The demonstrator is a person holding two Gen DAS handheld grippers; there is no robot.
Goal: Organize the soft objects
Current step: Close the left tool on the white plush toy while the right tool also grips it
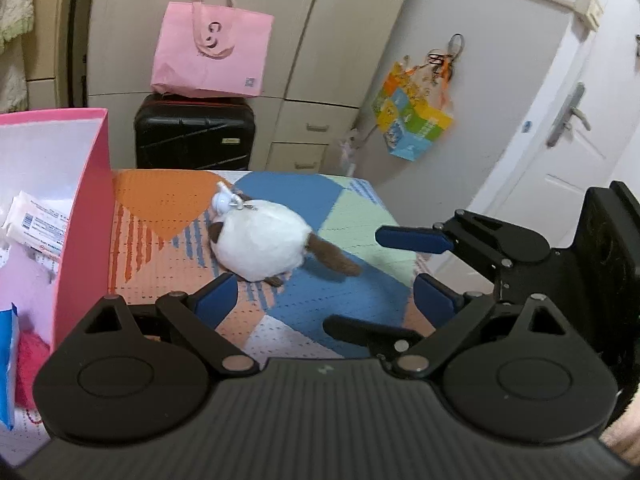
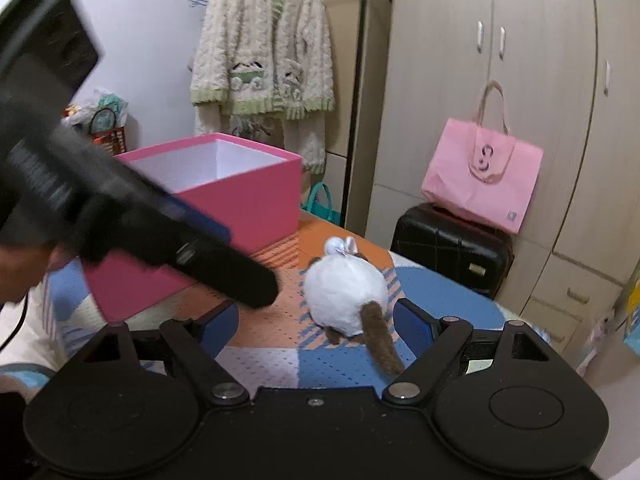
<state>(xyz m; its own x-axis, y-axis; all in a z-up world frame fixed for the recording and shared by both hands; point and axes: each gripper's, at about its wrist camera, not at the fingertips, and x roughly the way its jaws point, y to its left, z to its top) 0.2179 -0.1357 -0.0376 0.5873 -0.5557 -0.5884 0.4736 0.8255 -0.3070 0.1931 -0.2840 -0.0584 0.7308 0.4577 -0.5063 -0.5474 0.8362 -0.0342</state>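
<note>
Two hand-held grippers, the left gripper point(image 1: 326, 294) and right gripper point(image 2: 316, 322), both spread wide and empty, closed in on one plush cat point(image 2: 346, 298) lying on the patchwork mat point(image 1: 352, 300) beside one open pink box point(image 2: 224, 196), evidently its intended home.

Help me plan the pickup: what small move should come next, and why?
Probably ease the right gripper forward around the plush cat: its jaws stand open, the toy lies just ahead untouched on the mat, and the pink box waits beside it.
</note>
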